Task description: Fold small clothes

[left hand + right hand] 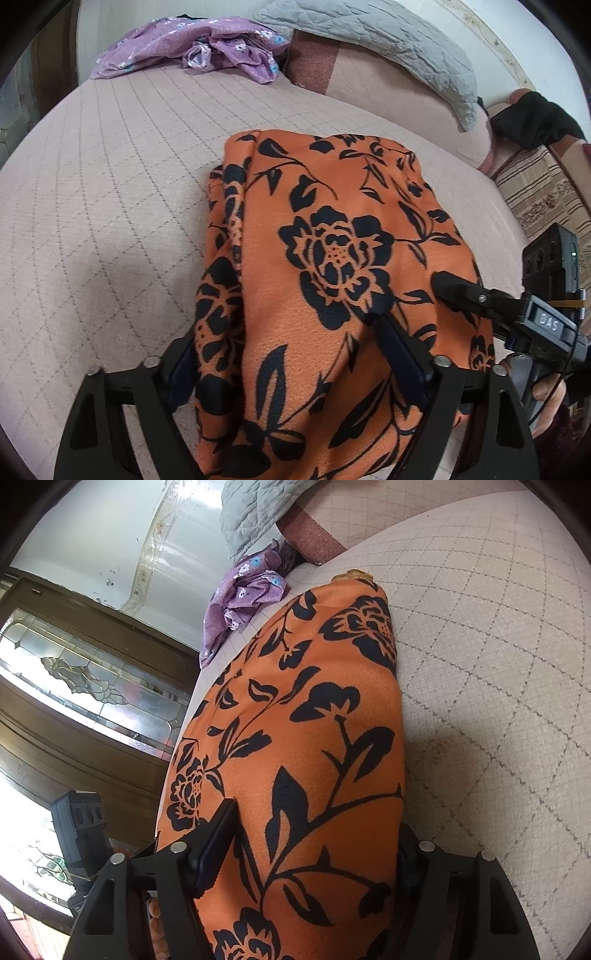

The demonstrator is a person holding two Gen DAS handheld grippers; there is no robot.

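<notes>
An orange garment with black flowers (332,236) lies folded on the pink quilted bed and drapes between my left gripper's (288,354) jaws, which are shut on its near edge. The right gripper (454,288) shows at the right of the left wrist view, its finger on the same cloth. In the right wrist view the orange garment (317,746) fills the middle and runs between my right gripper's (314,834) jaws, which are shut on it; the right-hand finger is mostly hidden behind the cloth.
A crumpled purple flowered garment (192,48) lies at the far end of the bed (103,192), also in the right wrist view (243,594). A grey quilted pillow (388,40) leans at the back. A black item (532,118) and striped cover lie at right. A wooden glass door (85,686) stands beyond the bed.
</notes>
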